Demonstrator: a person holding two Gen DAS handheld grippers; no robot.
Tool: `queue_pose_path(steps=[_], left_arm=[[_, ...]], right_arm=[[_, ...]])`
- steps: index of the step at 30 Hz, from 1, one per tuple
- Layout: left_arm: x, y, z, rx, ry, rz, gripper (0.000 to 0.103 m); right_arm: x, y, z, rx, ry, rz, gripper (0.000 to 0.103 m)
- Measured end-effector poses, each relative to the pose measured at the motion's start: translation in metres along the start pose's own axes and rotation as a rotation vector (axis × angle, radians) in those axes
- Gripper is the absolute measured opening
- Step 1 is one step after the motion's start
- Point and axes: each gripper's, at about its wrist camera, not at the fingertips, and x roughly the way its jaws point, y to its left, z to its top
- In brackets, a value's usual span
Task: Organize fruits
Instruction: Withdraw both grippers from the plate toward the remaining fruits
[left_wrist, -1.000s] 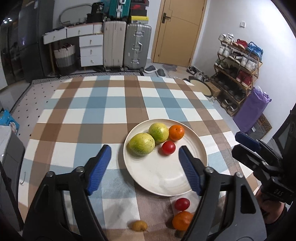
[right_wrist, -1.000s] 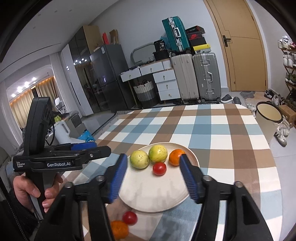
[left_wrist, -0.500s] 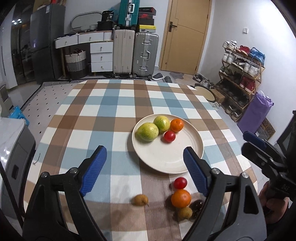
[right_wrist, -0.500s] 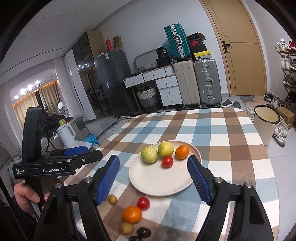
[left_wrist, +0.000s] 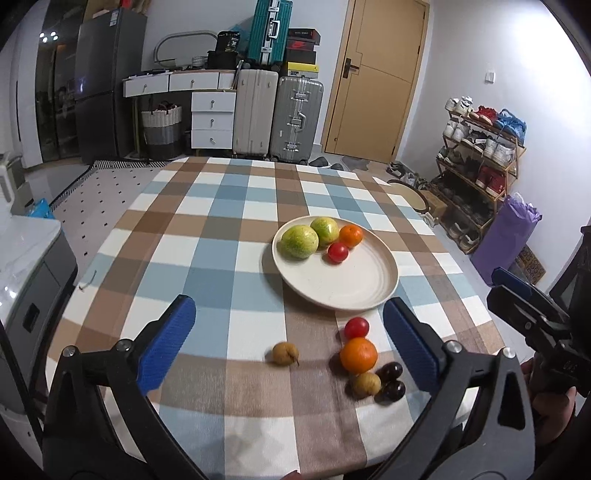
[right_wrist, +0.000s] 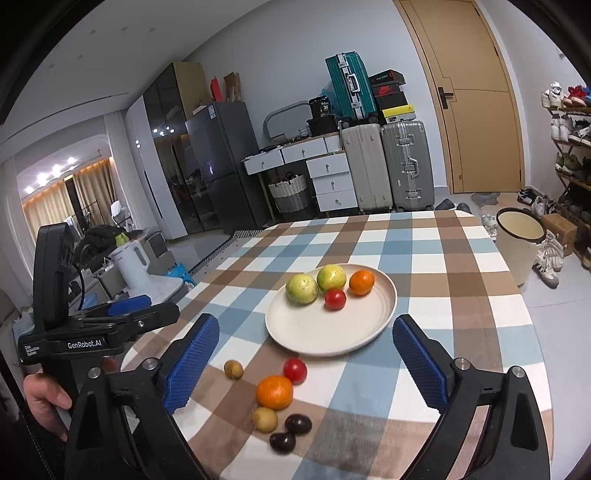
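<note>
- Left gripper (left_wrist: 288, 328): jaws spread wide, holding nothing, raised above the table on the near side of the plate (left_wrist: 354, 295); in my reading the wide opening suits a descent over one of the loose round fruits.
- Right gripper (right_wrist: 306, 354): likewise wide and empty, held above the near rim of the plate, so that both the plate and the loose fruit sit in view between its fingers.
- The plate rests on the checked tablecloth (left_wrist: 221, 229). Four fruits are gathered at its far side: two green fruits (left_wrist: 300, 241) touching one another, an orange (left_wrist: 351, 235) and a red tomato (left_wrist: 337, 252). The near half is bare, presumably left for the rest.
- Loose fruit lies on the cloth nearer the camera than the plate: a second tomato (left_wrist: 357, 327) just off the rim, a second orange (left_wrist: 358, 355) touching it, then a tan fruit (left_wrist: 366, 384) and two dark plums (left_wrist: 392, 380) clustered close.
- A lone tan fruit (left_wrist: 285, 353) lies apart, left of that cluster.
- Judgement: the task is part done; six pieces await transfer, and the tomato beside the rim looks the easiest reach.
</note>
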Motion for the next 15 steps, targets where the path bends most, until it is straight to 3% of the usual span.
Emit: queue_pose_path(steps=[15], left_arm=[[-0.005,0.021,-0.054,-0.084,0.036,-0.001,0.102]], right_arm=[[0.001,0.012,-0.052,-0.006,0.093,-0.022,0.1]])
